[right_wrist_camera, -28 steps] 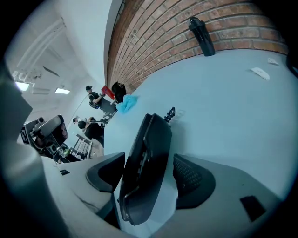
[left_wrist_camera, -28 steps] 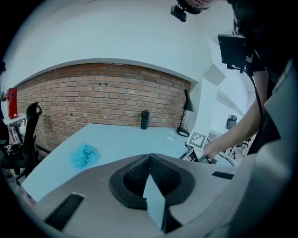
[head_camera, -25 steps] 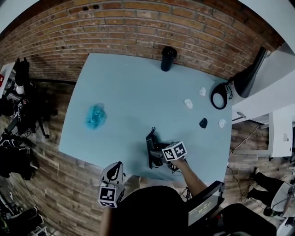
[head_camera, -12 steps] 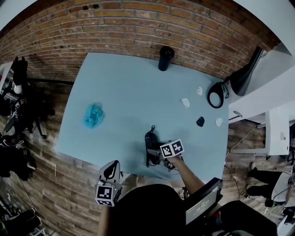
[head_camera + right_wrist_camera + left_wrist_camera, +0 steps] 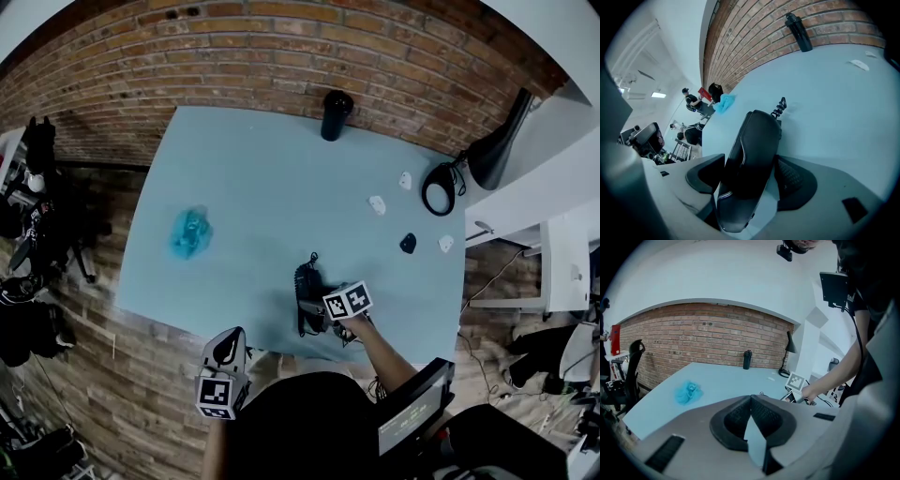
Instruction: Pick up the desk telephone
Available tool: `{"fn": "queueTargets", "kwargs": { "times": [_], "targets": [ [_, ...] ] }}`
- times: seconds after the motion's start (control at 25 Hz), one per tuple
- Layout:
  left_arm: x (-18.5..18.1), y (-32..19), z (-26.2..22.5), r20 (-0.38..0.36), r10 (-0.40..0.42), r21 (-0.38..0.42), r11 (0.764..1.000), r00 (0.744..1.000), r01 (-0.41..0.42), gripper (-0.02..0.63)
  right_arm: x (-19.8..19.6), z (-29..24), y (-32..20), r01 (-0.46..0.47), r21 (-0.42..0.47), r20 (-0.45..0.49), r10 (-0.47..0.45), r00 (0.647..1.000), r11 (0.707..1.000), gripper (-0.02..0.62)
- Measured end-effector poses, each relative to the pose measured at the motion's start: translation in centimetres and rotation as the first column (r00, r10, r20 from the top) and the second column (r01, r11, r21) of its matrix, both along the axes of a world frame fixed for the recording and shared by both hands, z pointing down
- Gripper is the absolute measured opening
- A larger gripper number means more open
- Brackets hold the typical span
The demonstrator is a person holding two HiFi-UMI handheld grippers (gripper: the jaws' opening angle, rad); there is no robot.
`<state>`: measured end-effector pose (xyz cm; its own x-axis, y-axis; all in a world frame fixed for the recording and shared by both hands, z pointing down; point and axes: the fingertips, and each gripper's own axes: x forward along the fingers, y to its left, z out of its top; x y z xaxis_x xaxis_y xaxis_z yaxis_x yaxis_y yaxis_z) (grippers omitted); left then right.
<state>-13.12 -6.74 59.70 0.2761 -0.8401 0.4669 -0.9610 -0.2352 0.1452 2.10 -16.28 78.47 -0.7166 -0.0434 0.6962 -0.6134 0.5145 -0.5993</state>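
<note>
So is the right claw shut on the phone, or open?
Shut: the right gripper has the black handset filling the gap, a jaw against each side.

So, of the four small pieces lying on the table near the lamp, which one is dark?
The dark piece is the one lying nearest the telephone; the other three are white.

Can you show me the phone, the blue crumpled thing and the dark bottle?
telephone handset [image 5: 752,154], right gripper view, middle of its back.
blue crumpled thing [image 5: 190,232], head view, its centre.
dark bottle [image 5: 332,117], head view, its body.
</note>
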Motion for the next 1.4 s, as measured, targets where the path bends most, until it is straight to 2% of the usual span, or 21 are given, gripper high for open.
{"fn": "queueTargets", "kwargs": {
  "times": [0.48,0.88,1.4],
  "targets": [
    [-0.2,-0.3,-0.1,0.003,0.006,0.011,1.0,1.0,-0.006,0.026,0.3,-0.1,-0.2,-0.028,0.012,0.035,0.028,0.999,1.0,0.327],
    [-0.6,-0.4,0.0,0.0,0.032,0.016,0.999,0.999,-0.032,0.026,0.0,0.1,-0.1,-0.048,0.011,0.023,0.048,0.999,0.999,0.327],
    [-1.9,-2.4,-1.4,-0.01,0.048,0.067,0.997,0.999,-0.047,0.026,0.0,0.3,-0.1,-0.107,-0.052,0.001,0.107,0.994,0.993,0.314]
  ]
}}
